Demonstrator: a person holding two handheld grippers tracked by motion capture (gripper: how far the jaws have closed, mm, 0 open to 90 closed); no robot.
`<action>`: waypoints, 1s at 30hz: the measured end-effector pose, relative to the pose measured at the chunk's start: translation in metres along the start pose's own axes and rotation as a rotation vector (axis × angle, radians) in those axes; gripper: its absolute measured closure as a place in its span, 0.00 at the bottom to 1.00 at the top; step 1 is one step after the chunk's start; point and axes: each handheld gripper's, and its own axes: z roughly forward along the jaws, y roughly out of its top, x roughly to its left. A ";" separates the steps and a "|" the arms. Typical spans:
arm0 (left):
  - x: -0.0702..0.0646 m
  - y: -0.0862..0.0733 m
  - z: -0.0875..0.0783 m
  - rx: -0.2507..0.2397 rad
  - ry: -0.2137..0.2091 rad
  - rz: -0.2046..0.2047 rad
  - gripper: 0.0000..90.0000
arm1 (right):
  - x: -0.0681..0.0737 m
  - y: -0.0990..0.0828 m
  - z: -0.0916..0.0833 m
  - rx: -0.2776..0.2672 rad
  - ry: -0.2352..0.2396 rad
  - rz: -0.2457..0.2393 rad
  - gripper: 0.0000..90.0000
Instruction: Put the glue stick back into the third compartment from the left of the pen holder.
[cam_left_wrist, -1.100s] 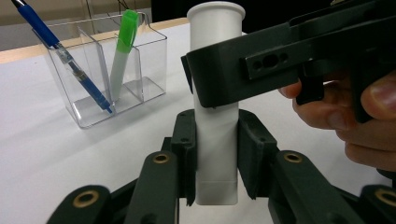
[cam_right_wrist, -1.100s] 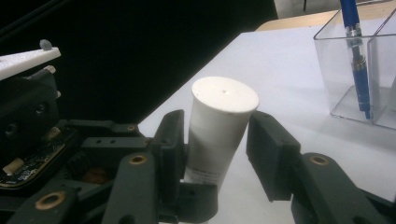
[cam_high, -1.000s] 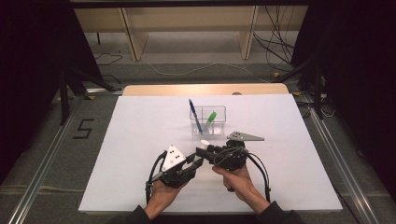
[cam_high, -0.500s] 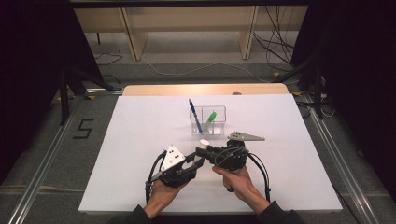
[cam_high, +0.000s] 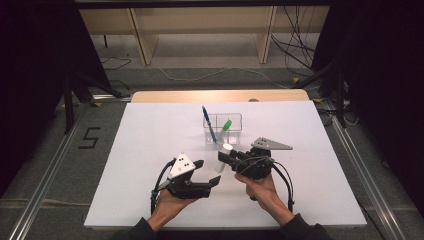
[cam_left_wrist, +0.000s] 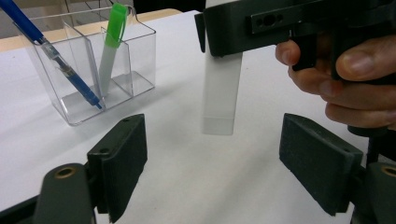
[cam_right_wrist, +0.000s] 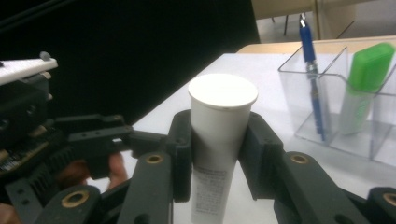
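Left gripper (cam_high: 208, 173) fingers just opened off tube (cam_high: 223, 156); organizer (cam_high: 223, 128) beyond.

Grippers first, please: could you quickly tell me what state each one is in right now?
Left gripper: open, jaws have just been opening, nothing between them.
Right gripper: shut on the white tube, held upright above the table.

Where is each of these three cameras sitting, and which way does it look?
High view: above the person's side, looking forward and down on the white table; forearms and both hands show.
Left gripper view: rides the left gripper, facing the white tube; open jaws show.
Right gripper view: rides the right gripper, clamped on that tube.
All share the clear organizer.
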 end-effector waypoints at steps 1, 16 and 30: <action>0.002 0.000 -0.002 -0.002 0.005 0.005 0.26 | -0.001 0.000 -0.001 -0.003 -0.009 -0.013 0.75; 0.020 -0.006 -0.023 -0.013 0.051 0.040 0.25 | -0.009 0.004 -0.008 -0.014 -0.075 -0.067 0.75; 0.029 -0.014 -0.036 -0.009 0.063 0.022 0.24 | -0.019 0.006 -0.014 -0.030 -0.126 -0.083 0.75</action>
